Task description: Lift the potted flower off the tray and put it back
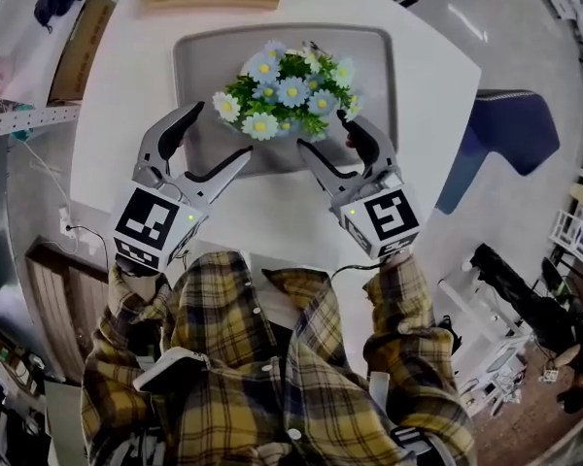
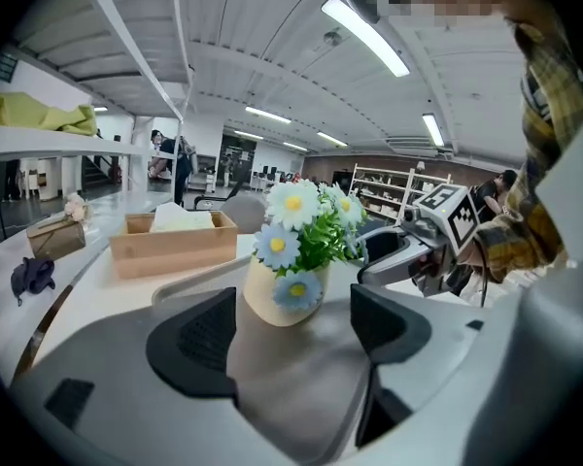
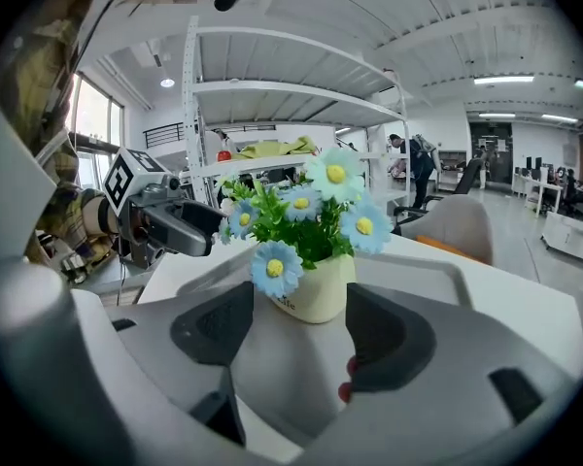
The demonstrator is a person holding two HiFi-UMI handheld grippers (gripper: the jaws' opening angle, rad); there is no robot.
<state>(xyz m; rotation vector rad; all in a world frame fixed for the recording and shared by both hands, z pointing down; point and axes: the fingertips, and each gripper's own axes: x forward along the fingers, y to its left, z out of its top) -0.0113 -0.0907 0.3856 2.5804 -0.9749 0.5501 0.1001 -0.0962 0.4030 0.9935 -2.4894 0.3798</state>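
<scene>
On the grey tray (image 1: 199, 66), potted flower (image 1: 287, 90) upright, left gripper (image 1: 222, 129) and right gripper (image 1: 322, 130) either side of it, both released, jaws apart

The flowers (image 1: 290, 90) are pale blue with yellow centres, their leaves (image 1: 301, 121) green, the pot (image 3: 316, 294) cream. The tray (image 1: 199, 76) is grey, the bench (image 1: 126, 115) white, the sleeves (image 1: 398, 328) yellow-and-dark plaid.

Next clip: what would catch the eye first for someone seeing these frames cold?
The potted flower, blue and white daisies in a cream pot, stands on the grey tray on the white table. The left gripper and the right gripper flank it from the near side, jaws apart and empty. A wooden box sits behind the tray.
</scene>
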